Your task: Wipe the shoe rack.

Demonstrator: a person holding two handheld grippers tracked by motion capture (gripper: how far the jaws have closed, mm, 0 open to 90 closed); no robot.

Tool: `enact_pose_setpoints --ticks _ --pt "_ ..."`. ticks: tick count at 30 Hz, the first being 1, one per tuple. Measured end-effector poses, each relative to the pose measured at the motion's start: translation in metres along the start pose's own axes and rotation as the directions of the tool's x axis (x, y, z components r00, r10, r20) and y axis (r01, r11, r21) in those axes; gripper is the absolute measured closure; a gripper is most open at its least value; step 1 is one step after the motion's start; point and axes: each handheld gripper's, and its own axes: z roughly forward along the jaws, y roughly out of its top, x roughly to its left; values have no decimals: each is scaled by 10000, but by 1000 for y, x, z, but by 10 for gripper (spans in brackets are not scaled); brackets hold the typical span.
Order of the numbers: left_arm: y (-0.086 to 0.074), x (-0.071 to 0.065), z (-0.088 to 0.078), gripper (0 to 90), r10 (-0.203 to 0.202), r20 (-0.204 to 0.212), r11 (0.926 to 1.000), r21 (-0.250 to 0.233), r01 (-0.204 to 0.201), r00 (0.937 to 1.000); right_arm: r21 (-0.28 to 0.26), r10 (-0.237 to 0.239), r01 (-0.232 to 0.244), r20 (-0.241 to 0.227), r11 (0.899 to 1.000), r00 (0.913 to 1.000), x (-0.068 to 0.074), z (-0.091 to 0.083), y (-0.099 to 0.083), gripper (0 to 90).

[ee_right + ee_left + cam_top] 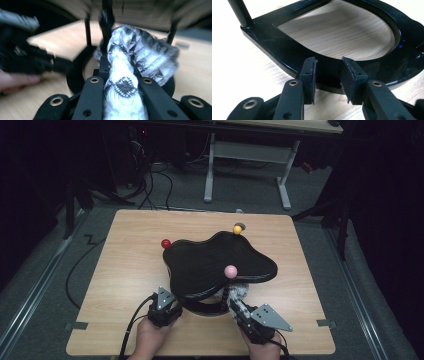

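The black-and-white patterned cloth (130,65), one piece, is clenched in my right claw (120,75) at the near edge of the black stand (220,262), under its wavy top. My left claw (328,72) is released, jaws apart astride the stand's glossy base ring (287,52) on the bench (125,270). Three balls top the stand: red (165,243), yellow (237,229), pink (230,270); no writing legible.

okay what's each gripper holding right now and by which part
The right gripper is shut on a black-and-white patterned cloth, pinching a bunched, twisted stretch of it. The left gripper straddles the black stand's base ring; a firm hold can't be told.
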Motion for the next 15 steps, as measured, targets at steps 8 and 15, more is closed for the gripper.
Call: enact_pose_setpoints --ticks 8,15 --pt "0 0 1 643 5 -66 10000 81 -4 10000 -607 -407 400 -95 9974 9991 9 -11 16 811" --pt "1 1 1 639 62 19 9998 175 -62 10000 1086 -72 64 77 9941 9999 -8 16 -23 812"
